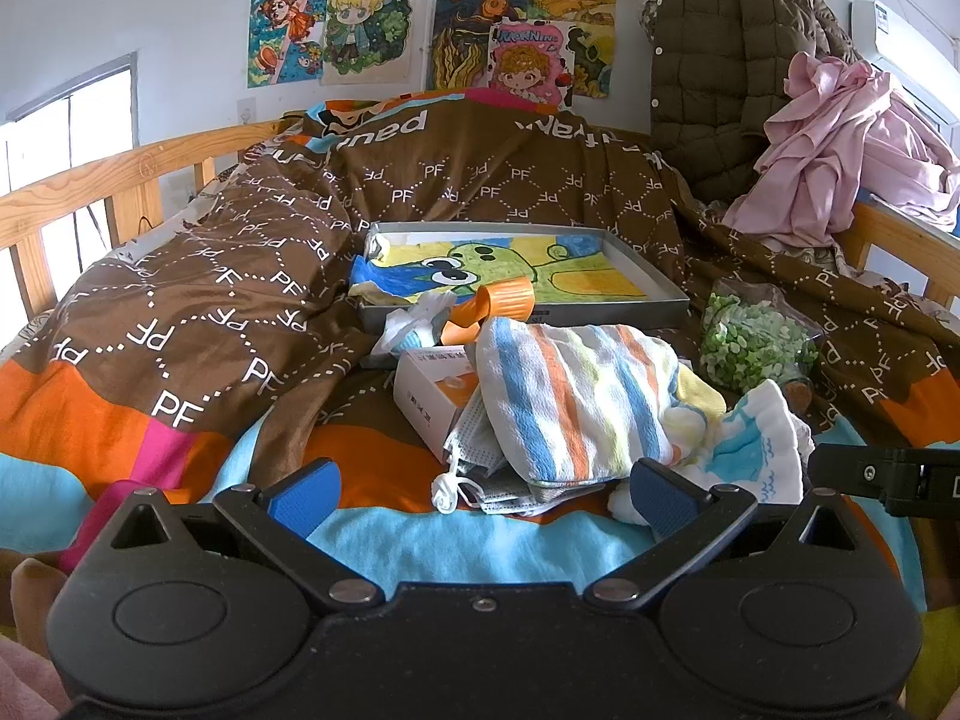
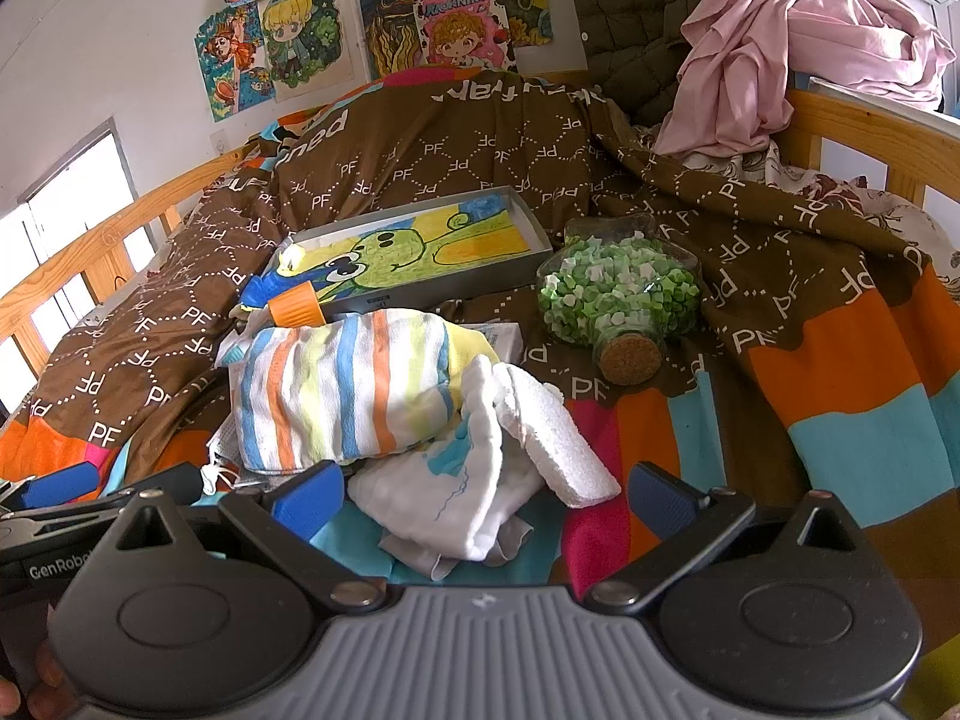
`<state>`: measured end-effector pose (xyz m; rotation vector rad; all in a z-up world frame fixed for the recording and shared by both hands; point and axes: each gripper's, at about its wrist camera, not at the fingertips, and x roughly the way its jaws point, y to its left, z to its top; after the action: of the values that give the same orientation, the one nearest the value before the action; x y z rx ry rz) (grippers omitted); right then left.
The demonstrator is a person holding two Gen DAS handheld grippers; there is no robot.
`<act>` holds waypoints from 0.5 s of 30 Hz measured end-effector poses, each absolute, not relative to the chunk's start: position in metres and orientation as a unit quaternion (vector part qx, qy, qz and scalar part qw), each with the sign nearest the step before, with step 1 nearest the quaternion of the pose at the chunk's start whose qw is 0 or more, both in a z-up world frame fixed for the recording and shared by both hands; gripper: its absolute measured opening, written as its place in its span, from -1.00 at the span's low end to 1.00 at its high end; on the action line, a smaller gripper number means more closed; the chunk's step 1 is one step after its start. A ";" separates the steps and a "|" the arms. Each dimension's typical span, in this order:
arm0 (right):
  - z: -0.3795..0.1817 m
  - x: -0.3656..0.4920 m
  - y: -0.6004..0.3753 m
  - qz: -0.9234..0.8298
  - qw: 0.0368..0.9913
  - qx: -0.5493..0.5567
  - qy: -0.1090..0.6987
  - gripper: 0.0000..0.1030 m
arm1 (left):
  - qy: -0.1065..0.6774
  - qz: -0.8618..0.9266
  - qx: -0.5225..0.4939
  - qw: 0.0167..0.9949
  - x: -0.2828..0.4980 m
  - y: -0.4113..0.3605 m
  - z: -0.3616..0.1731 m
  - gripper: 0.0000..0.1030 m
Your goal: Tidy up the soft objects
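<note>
Bed [image 1: 372, 540] — patterned duvet, wooden rails; carries a small heap of mixed items near its foot.

Soft items, heaped together:
- striped towel [image 1: 570, 384], on top of the heap, part-folded;
- white cloth [image 2: 474, 498] with blue print, crumpled, touching the towel's near edge;
- white pad [image 2: 558, 438], lying over that cloth;
- face mask [image 1: 480, 480], grey, part under the towel, its ear loop trailing toward the camera.

Hard items near the heap: tray [image 1: 672, 300] with a drawing in it, just behind; small box [image 1: 432, 396] under the towel's far-left side; orange cup [image 2: 297, 306]; corked jar [image 2: 618, 294] of green bits, off to the right.

Left tool [image 1: 480, 495] — fingers spread wide, holding nothing, poised low before the mask and towel.
Right tool [image 2: 486, 501] — likewise wide open and empty, with the white cloth lying between its fingers.

Step in hand, as judged: the opening reach — nothing sorted yet. The next move calls for the right tool to go forward and pinch a raised fold of the cloth, and for a lift clear of the pad, which may slide off.
</note>
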<state>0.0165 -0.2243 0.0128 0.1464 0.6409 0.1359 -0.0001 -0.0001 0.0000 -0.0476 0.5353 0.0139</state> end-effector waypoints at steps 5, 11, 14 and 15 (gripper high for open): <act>0.013 0.017 -0.224 0.067 0.944 0.072 0.315 0.99 | 0.265 0.007 -0.024 0.964 0.000 0.000 0.000 0.99; 0.013 0.017 -0.225 0.066 0.944 0.072 0.315 0.99 | 0.265 0.007 -0.024 0.964 0.000 0.000 0.000 0.99; 0.012 0.017 -0.225 0.067 0.944 0.073 0.315 0.99 | 0.266 0.006 -0.024 0.964 0.000 0.000 0.000 0.99; 0.014 0.017 -0.224 0.066 0.944 0.074 0.314 0.99 | 0.266 0.006 -0.024 0.964 -0.001 0.000 0.000 0.99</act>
<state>0.0166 -0.2243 0.0138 0.1505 0.6406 0.1352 -0.0008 -0.0005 0.0001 -0.0490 0.5391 0.0122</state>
